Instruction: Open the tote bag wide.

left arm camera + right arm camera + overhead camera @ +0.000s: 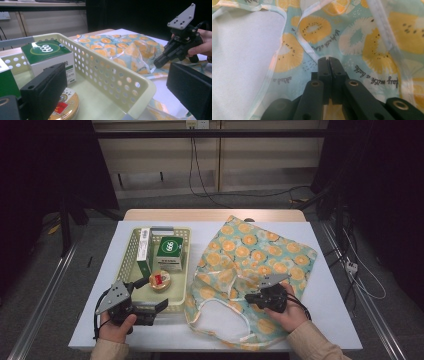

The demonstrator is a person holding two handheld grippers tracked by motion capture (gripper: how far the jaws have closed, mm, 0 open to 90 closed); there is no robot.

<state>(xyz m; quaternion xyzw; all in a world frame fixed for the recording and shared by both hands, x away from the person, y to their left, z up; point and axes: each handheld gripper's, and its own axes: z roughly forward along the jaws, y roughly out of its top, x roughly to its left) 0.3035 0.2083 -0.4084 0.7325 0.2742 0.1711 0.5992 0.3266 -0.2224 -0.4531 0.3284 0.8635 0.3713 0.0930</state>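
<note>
Down low, the left gripper gapes wide at the basket rim, while the right gripper is squeezed tight, holding nothing, on the bag.

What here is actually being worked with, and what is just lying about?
Being worked with, apparently:
- fruit-print cloth bag, right gripper shut on it
- cream basket, left gripper open at its near rim
- green-topped box, round tin and slim green-and-white box inside

Just lying about:
- cables on the floor
- wall sockets
</note>
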